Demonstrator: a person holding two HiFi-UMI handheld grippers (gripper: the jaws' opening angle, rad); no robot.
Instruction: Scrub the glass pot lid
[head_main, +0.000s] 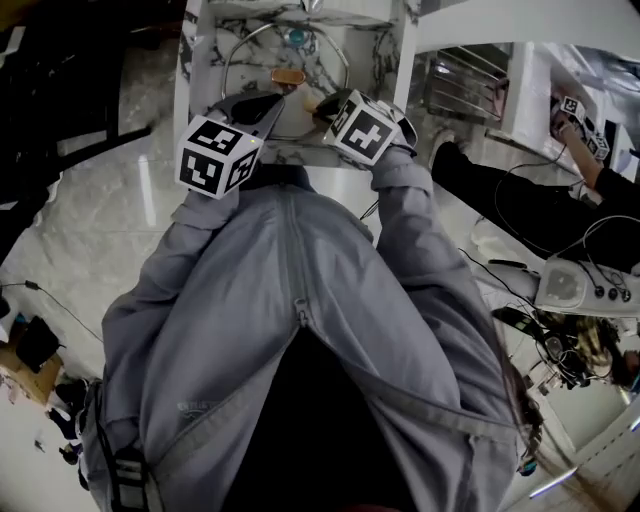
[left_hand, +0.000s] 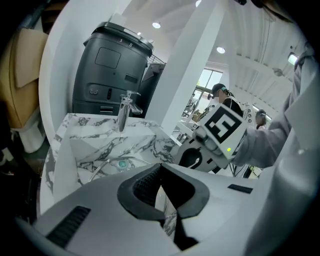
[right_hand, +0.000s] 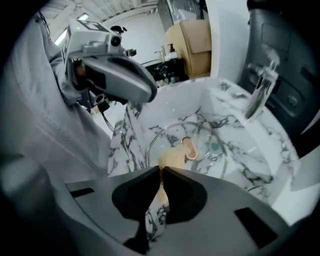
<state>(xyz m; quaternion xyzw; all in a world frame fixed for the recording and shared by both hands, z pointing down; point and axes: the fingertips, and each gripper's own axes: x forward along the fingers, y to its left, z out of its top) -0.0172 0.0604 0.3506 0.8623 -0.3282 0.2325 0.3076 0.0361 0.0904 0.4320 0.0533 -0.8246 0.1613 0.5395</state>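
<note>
Grippers: two, both held over the near edge of the sink (left_hand: 100, 145), side by side and close together.
Marker cubes: two, one on each gripper (head_main: 218, 152) (head_main: 362, 128).
Left gripper (left_hand: 160, 167): clenched, tips pressed together with nothing between them; only the marble shows through the slit behind the tips.
Right gripper (right_hand: 161, 169): clenched down to a thin slit on a tan pad (right_hand: 172, 160). The pad is blurred. It bulges just past the tips and also fills the top of the gap behind them.
Glass pot lid (head_main: 255, 70): one, lying flat on the floor of the sink. Its metal rim makes a full ring. It sits below and beyond both grippers, and neither touches it.
Handle (head_main: 287, 75): one, orange-brown, at the middle of the lid. In the right gripper view it reads as a small pinkish loop.
Drain (left_hand: 121, 163): one, teal, seen through the glass near the far side of the ring.
Faucet (left_hand: 125, 107): one, upright on the back ledge of the sink.
Dark appliance (left_hand: 112, 65): one, standing behind the faucet.
Grey jacket (head_main: 300, 330): one, its two sleeves running up to the cubes.
Other person (head_main: 520, 205): one, at the right edge of the head view, in dark sleeves.
</note>
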